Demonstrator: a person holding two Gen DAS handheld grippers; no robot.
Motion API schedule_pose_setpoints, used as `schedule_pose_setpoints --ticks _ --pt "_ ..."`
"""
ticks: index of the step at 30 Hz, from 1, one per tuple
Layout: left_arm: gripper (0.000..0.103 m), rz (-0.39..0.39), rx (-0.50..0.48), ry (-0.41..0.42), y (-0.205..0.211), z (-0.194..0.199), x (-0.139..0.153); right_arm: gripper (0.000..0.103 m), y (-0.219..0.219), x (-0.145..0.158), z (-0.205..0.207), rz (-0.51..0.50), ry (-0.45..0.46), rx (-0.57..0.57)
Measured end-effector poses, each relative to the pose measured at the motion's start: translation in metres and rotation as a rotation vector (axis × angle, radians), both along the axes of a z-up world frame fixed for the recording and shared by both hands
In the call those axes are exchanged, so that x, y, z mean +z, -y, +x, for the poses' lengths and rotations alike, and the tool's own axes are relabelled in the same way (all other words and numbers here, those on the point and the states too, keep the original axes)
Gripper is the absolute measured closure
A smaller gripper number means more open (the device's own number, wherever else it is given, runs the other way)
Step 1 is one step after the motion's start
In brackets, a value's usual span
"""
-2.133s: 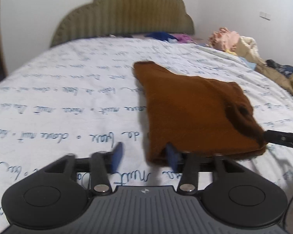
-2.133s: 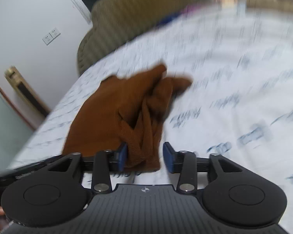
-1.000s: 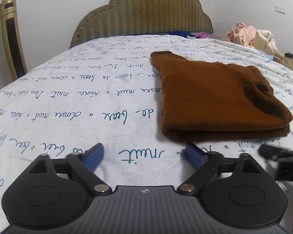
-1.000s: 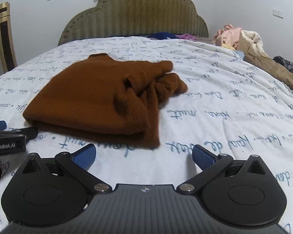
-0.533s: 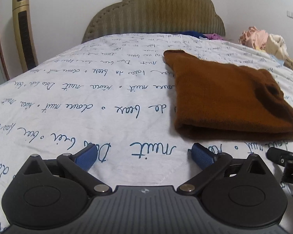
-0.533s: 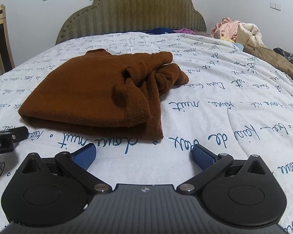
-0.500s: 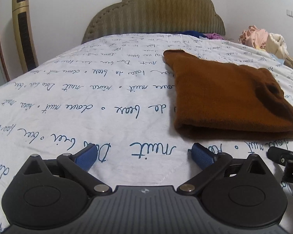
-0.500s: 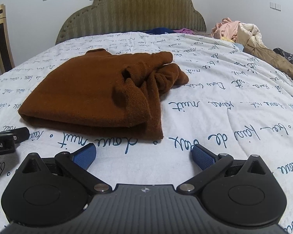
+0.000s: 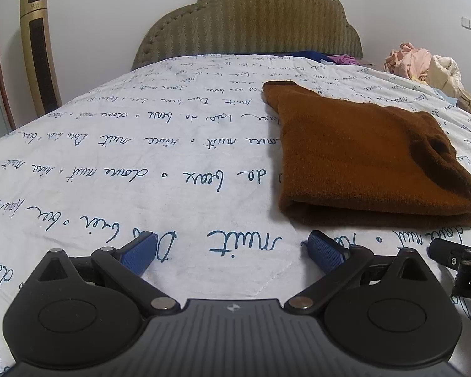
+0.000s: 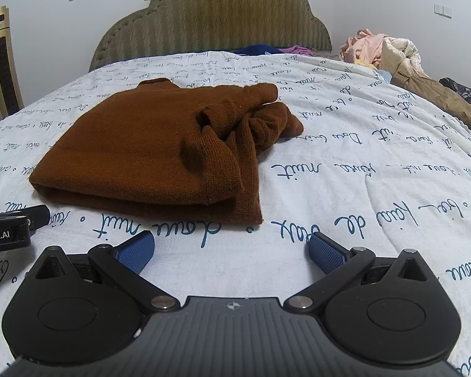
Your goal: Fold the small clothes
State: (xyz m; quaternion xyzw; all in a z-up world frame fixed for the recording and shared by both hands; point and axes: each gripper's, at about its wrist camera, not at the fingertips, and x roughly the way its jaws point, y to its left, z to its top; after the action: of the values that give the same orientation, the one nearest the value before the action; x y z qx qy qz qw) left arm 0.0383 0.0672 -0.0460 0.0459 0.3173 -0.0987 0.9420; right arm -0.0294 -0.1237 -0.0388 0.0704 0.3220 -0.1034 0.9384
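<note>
Both low and level, left gripper (image 9: 230, 248) spread, right gripper (image 10: 230, 248) spread, near sweater (image 10: 147, 154)

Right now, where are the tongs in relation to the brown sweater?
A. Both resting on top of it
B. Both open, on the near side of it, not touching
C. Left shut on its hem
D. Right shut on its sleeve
B: the left tongs and the right tongs stand wide open over the bedsheet, short of the folded brown sweater.

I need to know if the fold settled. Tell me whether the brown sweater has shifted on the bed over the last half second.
No. The brown sweater lies by the same script words on the printed bedsheet as half a second earlier, its bunched sleeve on the same side.
</note>
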Motion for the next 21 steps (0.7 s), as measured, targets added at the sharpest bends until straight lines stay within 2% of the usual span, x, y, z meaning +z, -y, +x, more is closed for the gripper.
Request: schedule_pose_setpoints --ticks 21 --pt "0.0 0.002 -0.003 -0.001 0.0011 -0.0008 -0.0002 0.0 -0.0002 0.0 0.0 0.0 0.0 0.0"
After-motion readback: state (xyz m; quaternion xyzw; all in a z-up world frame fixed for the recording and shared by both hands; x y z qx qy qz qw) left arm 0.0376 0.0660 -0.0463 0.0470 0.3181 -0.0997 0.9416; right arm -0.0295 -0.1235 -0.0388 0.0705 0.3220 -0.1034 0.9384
